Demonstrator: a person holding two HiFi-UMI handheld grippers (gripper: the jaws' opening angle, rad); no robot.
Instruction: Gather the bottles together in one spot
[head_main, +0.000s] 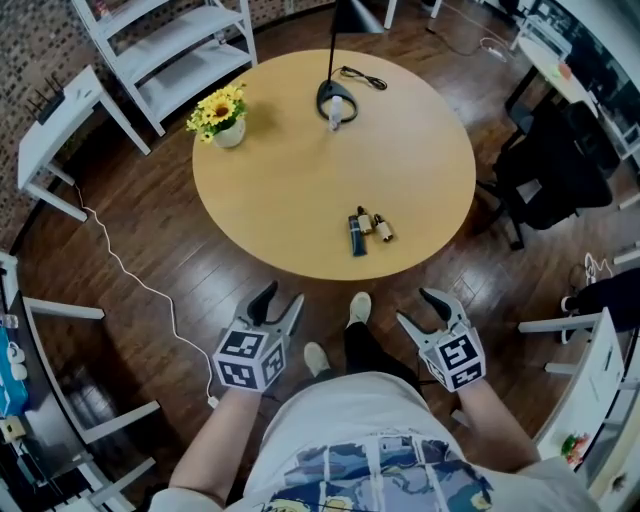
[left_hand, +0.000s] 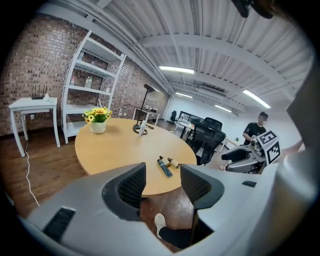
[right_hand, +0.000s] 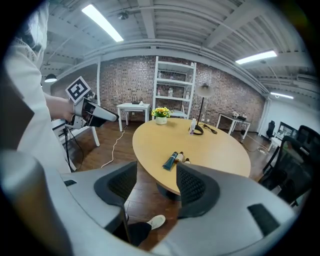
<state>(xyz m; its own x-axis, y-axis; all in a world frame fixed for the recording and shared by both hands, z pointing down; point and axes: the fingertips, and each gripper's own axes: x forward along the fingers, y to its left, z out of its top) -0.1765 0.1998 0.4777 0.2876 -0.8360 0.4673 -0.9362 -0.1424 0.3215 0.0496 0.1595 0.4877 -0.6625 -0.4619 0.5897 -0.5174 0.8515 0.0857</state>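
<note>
Three small bottles lie close together near the front edge of the round wooden table (head_main: 300, 190): a dark blue one (head_main: 356, 236), a small brown one with a dark cap (head_main: 365, 222) and an amber one (head_main: 382, 231). A white bottle (head_main: 335, 111) stands far back, by the lamp base (head_main: 337, 96). My left gripper (head_main: 280, 303) and right gripper (head_main: 420, 310) hang over the floor in front of the table, both open and empty. The left gripper view shows the blue bottle (left_hand: 165, 166) beyond the open jaws. The right gripper view shows the same bottle (right_hand: 170, 161) likewise.
A pot of yellow flowers (head_main: 225, 115) stands at the table's back left. White shelves (head_main: 170, 45) and a white side table (head_main: 60, 120) are at the far left, a black office chair (head_main: 550, 170) at the right. A white cable (head_main: 140, 285) runs across the floor.
</note>
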